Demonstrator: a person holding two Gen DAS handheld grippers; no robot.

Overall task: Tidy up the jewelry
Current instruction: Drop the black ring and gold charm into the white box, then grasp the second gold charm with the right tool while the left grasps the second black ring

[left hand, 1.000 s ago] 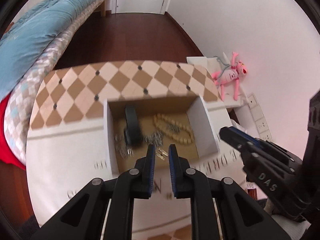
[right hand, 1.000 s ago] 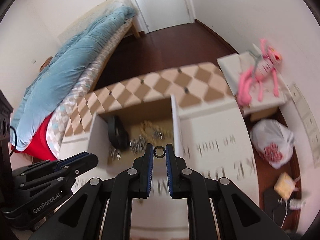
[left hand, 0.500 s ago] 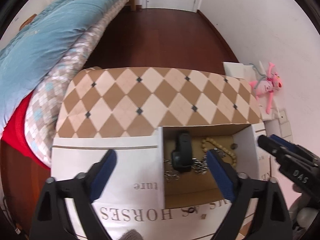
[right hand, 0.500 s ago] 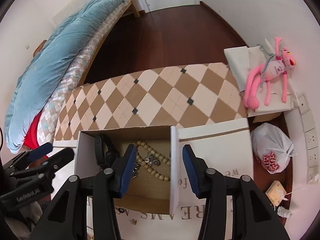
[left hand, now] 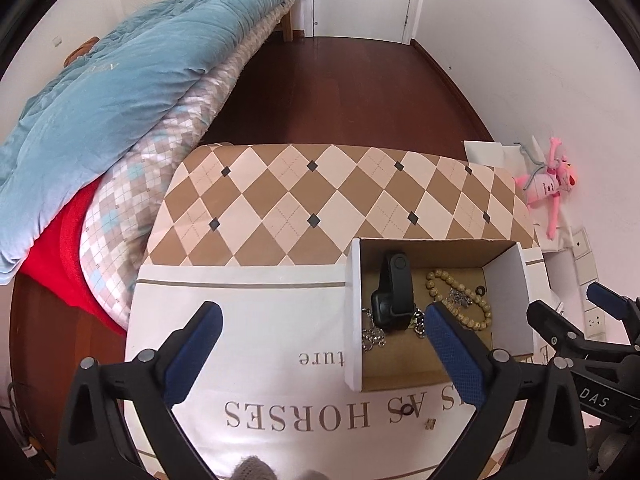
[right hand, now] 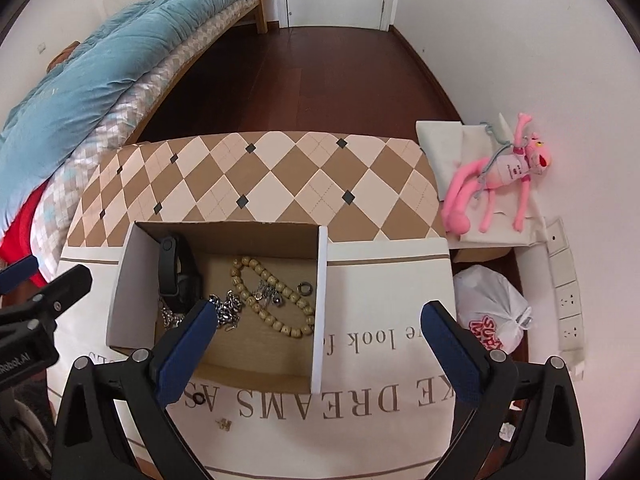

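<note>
Grippers left (left hand: 322,354) and right (right hand: 316,350) both spread wide, box (right hand: 320,304) rim below, perhaps untouched.

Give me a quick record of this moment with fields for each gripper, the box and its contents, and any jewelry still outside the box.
left gripper: open, empty
right gripper: open, empty
box: open cardboard box on the printed cloth
in box: black watch, bead bracelet, silver chain, small ring
outside box: black ring and small gold piece on the cloth, in front of the box
</note>
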